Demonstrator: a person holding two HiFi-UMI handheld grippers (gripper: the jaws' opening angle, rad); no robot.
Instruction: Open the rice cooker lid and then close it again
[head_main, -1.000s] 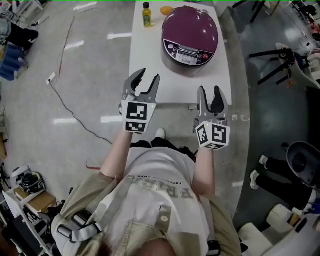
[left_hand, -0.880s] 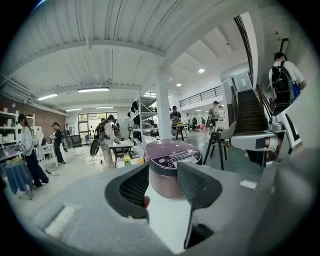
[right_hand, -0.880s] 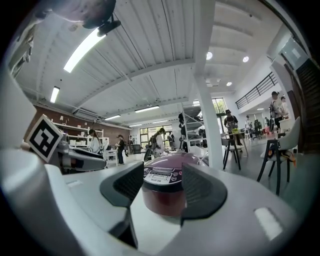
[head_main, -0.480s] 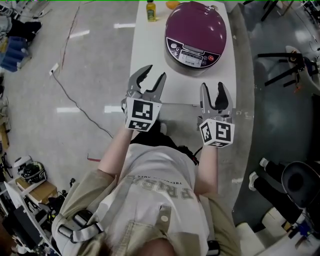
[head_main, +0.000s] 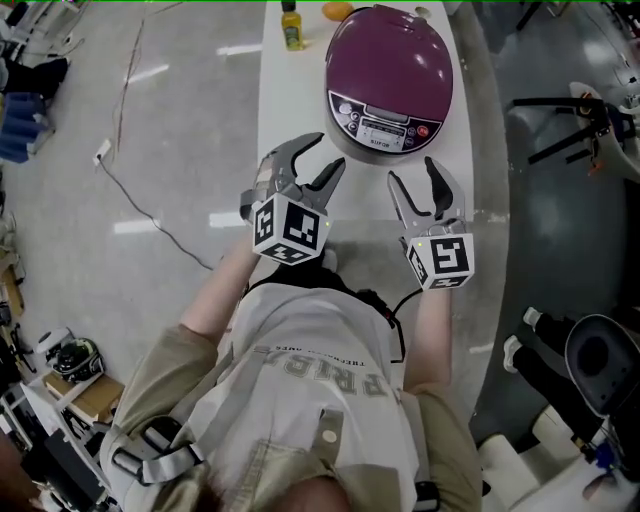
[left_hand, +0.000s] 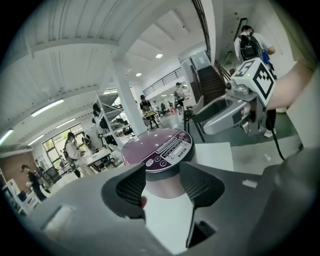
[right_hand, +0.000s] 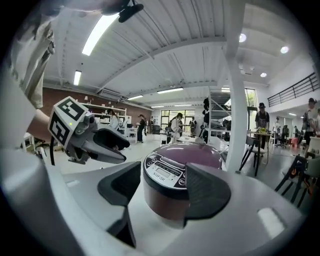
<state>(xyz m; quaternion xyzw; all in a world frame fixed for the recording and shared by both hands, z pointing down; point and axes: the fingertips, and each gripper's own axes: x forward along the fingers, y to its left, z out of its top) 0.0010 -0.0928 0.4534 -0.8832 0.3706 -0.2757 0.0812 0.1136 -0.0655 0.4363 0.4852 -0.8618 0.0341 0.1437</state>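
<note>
- The left gripper (head_main: 330, 152) has its jaws apart and opening. The left gripper view shows nothing clamped, only the cooker framed in the gap from a distance.
- The right gripper (head_main: 412, 172) is the same: jaws apart and widening, with nothing pressed between the pads. Its own view looks straight at the cooker's front.
- Since a second ago both grippers have travelled forward, from short of the table (head_main: 290, 100) to over its near end. The left one has also rolled somewhat at the wrist.
- I read this as the approach still under way: neither gripper touches the cooker yet, so the opening step has not begun.
- The rice cooker (head_main: 393, 65) stands on the far half of the table, just beyond the jaw tips. Its control panel (head_main: 385, 125) faces the person.
- Its purple lid (head_main: 395, 50) is down and looks fully shut, so what is inside the pot is hidden.
- Behind the cooker, at the far edge, stands a small bottle (head_main: 290, 28) of yellowish liquid, capped. Beside it is an orange round thing (head_main: 337, 10), probably a fruit and partly cut off by the frame.
</note>
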